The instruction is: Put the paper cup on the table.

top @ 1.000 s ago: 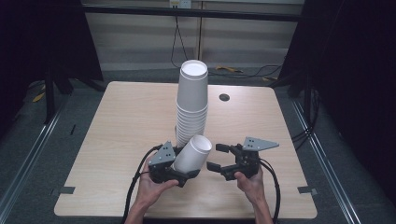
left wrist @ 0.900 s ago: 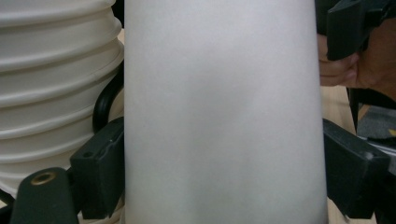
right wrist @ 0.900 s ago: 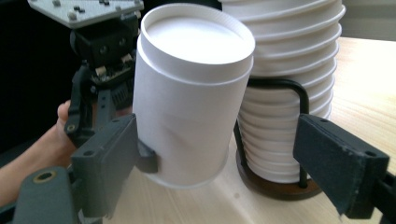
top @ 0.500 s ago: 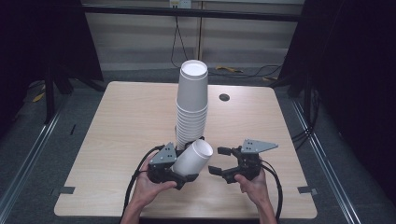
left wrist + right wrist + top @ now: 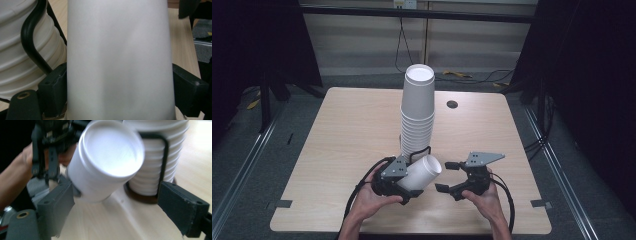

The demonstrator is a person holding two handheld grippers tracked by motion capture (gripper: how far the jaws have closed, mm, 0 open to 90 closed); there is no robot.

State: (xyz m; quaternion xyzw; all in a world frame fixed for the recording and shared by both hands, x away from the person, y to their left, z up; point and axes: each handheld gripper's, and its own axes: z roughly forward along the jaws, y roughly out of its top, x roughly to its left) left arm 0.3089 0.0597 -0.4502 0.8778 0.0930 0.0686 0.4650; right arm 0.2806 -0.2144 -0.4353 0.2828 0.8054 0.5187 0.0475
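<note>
Desk [image 5: 337, 150]: light wood top w/ rounded corners, dark floor all round, a small dark round hole [image 5: 452, 104] near its far edge.

Cup stack [image 5: 417, 112]: tall column of white paper cups, upright, abt mid-desk, seated in a black wire holder [image 5: 426, 149] at its base. In the right gripper view the stack [image 5: 160, 157] stands just behind the single cup, ribbed rims piled up, w/ the holder's black loop across it.

Single cup [image 5: 422, 173]: white, lying tilted, open mouth aimed up and toward the person's right, right next to the stack's base at the near side of the desk. Can't tell if it touches the stack. Left gripper view has its side wall [image 5: 120, 62] up close, w/ the stack [image 5: 15, 50] beside it.

Left gripper [image 5: 409, 187]: in the person's left hand [image 5: 374, 197], closed on the single cup; black pads [image 5: 53, 87] press on both sides of the cup wall, jaws fairly narrow, cup between them.

Right gripper [image 5: 446, 176]: in the right hand [image 5: 484, 200], grey three-cornered plate on top, just to the right of the cup's mouth. Jaws stand wide apart, nothing between the pads [image 5: 183, 206]; its own view looks straight into the cup mouth [image 5: 111, 150], slightly blurred. Not touching the cup as far as the high view shows.
</note>
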